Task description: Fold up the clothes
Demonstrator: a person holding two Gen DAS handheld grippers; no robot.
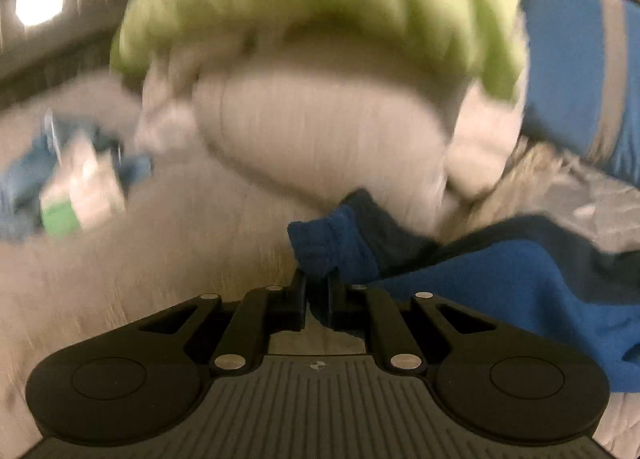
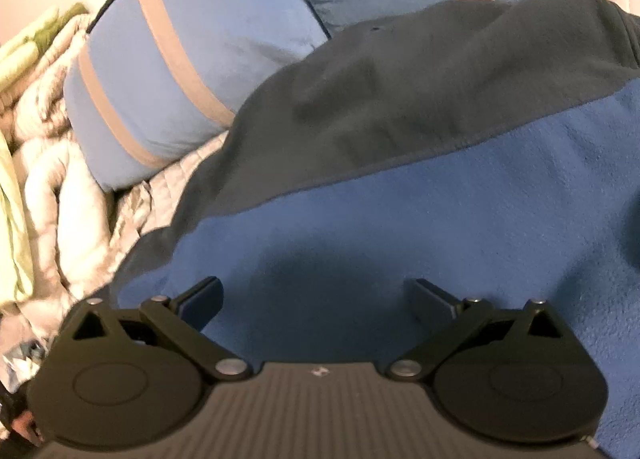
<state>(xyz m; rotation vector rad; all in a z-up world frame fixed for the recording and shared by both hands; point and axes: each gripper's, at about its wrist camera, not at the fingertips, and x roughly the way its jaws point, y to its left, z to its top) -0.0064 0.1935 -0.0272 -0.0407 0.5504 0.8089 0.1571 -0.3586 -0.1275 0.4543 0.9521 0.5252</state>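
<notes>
The left gripper [image 1: 318, 279] has its jaws pinched together on a bunched blue cuff [image 1: 320, 243], the end of a sleeve of the fleece jacket [image 1: 500, 271] that trails off to its right across the pale bedcover [image 1: 120, 259]. The right gripper [image 2: 318, 299] has its jaws spread wide apart with nothing between them, hanging close above the jacket's blue body panel [image 2: 400, 227], with the dark grey yoke [image 2: 420, 99] beyond it. The jacket lies spread on the bed, up against a blue pillow with tan stripes [image 2: 180, 71], with a heap of white and green bedding [image 1: 320, 39] further off. The left wrist view is smeared, so the small blue-and-white things [image 1: 72, 187] lying off to the left cannot be made out.

The fleece looks thick, soft and light. It should drape rather than hold any shape, and a sleeve drawn by its cuff will probably drag the shoulder after it unless the body is pinned. The nap gives the pads good friction, so slipping seems a small risk; bunching is the likelier trouble, as the puckered cuff already shows. The cuff's ribbed hem is a sound hold for laying the sleeve across the chest. For the body folds, the better holds would be the bottom hem and the shoulder seam where grey meets blue, since a pinch in mid-panel would only raise a tent of cloth
</notes>
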